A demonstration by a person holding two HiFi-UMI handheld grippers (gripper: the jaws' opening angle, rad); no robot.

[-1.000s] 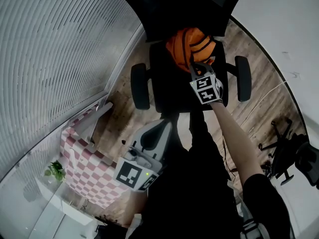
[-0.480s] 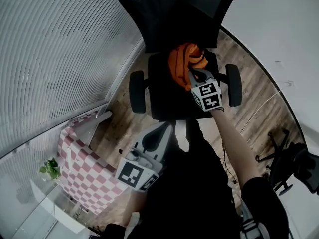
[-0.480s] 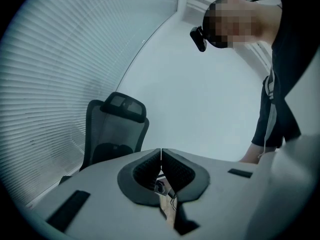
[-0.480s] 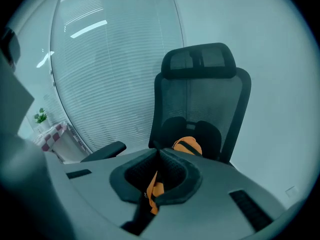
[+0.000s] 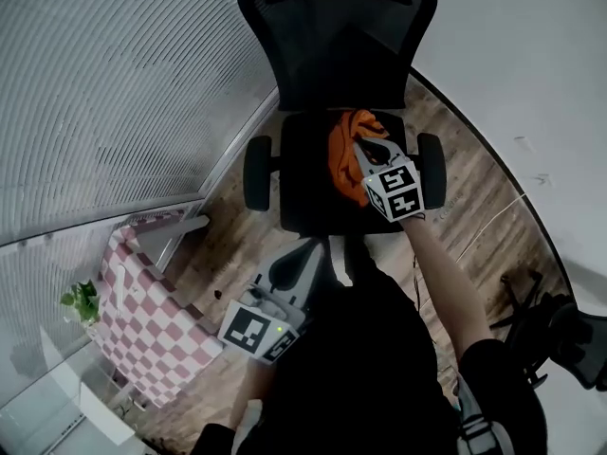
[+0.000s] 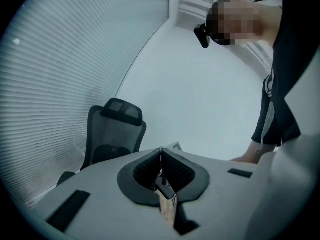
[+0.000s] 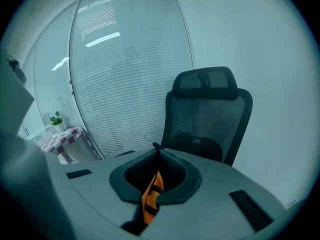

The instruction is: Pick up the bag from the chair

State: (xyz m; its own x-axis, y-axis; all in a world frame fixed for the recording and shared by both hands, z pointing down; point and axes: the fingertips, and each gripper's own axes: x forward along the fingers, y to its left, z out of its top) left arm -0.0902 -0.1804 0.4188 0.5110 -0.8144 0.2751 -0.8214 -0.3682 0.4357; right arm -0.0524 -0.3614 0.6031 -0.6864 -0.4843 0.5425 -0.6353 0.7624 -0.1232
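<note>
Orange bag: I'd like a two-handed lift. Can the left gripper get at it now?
Probably, after reaching forward. The left gripper hangs near the person's body, jaws together. The bag is free on its left side; the right gripper clamps its right.

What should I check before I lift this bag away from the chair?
1. Right gripper shut on the orange bag: ok.
2. Grip holds enough fabric: cannot tell, only a narrow fold shows between the jaws.
3. Bag off the chair seat: cannot tell from above.
4. Bag apart from both armrests: ok.
5. Left gripper shut, empty, held back from the chair: ok.
</note>
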